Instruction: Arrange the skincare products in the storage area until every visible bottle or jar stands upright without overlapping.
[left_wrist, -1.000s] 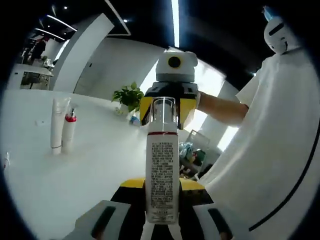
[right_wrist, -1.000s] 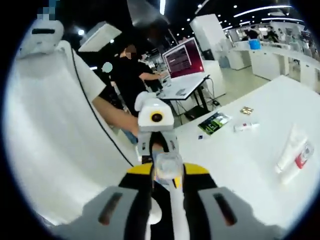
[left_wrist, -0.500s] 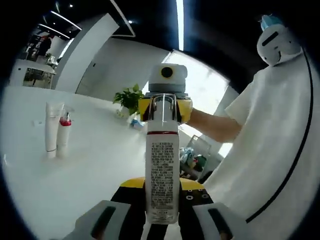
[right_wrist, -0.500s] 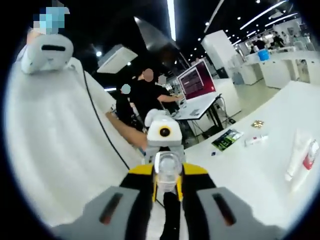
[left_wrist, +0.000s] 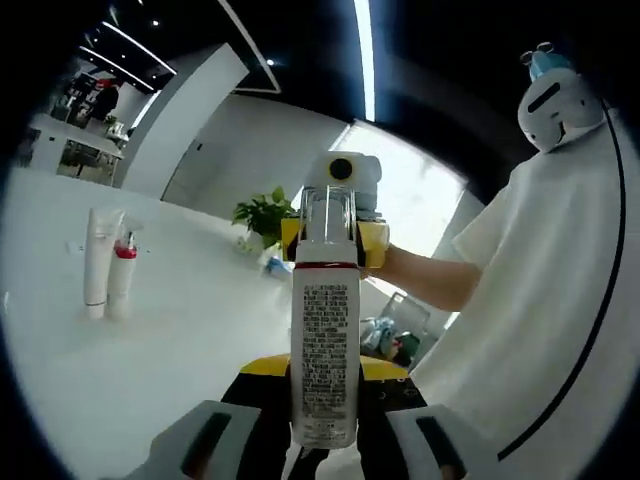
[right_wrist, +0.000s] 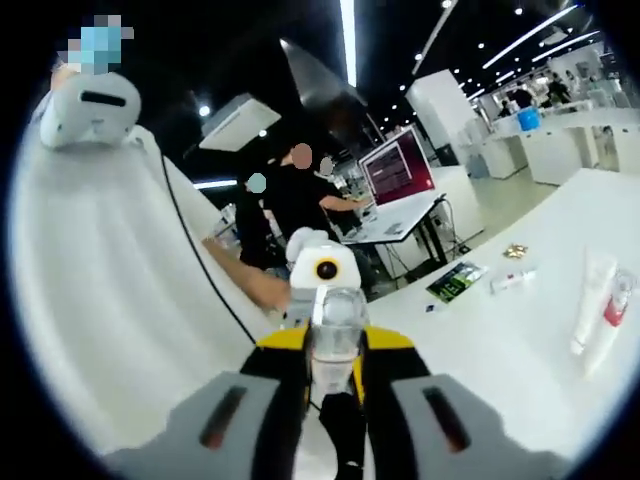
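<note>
1. In the left gripper view, we see the left gripper (left_wrist: 322, 452) clamped on the base of a white bottle (left_wrist: 323, 368) with printed text and a clear cap.
2. The right gripper (right_wrist: 335, 395) grips the same bottle's cap end (right_wrist: 336, 335), held above the white table (left_wrist: 150, 350).
3. Well left of the bottle, a white tube (left_wrist: 97, 262) and a red-collared bottle (left_wrist: 121, 276) stand upright, touching, on the table.

Both tongs (left_wrist: 322, 440) (right_wrist: 330, 425) clamped, facing.
</note>
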